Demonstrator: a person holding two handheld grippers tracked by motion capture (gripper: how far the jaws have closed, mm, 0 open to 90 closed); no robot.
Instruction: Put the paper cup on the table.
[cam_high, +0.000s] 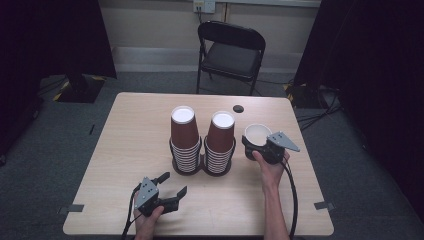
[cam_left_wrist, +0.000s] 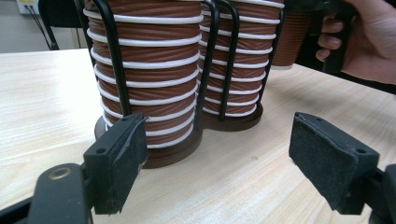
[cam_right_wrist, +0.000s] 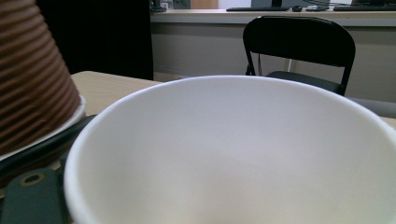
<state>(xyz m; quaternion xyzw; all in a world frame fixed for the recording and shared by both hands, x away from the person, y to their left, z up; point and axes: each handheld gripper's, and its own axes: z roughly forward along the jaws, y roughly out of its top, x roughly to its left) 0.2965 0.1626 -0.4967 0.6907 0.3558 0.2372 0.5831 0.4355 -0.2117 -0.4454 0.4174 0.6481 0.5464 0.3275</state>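
At right of centre, the right gripper (cam_high: 261, 146) is gripping a paper cup (cam_high: 257, 134); the left gripper (cam_high: 172, 184), lower left, is gaping open.

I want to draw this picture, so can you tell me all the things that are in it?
table: one, light wood, in the middle of the room.
cup stacks: two, brown with white rims, upside down in black wire holders, side by side mid-table.
loose cup: one, white inside, mouth up, right of the stacks, in the right gripper.
round cap: one, black, near the table's far edge.
chair: one, black folding, behind the table.
tape marks: two, grey, at the near table corners.
left gripper: one, black, jaws open, near edge.
right gripper: one, black, around the loose cup.
hands: two, holding the grippers.
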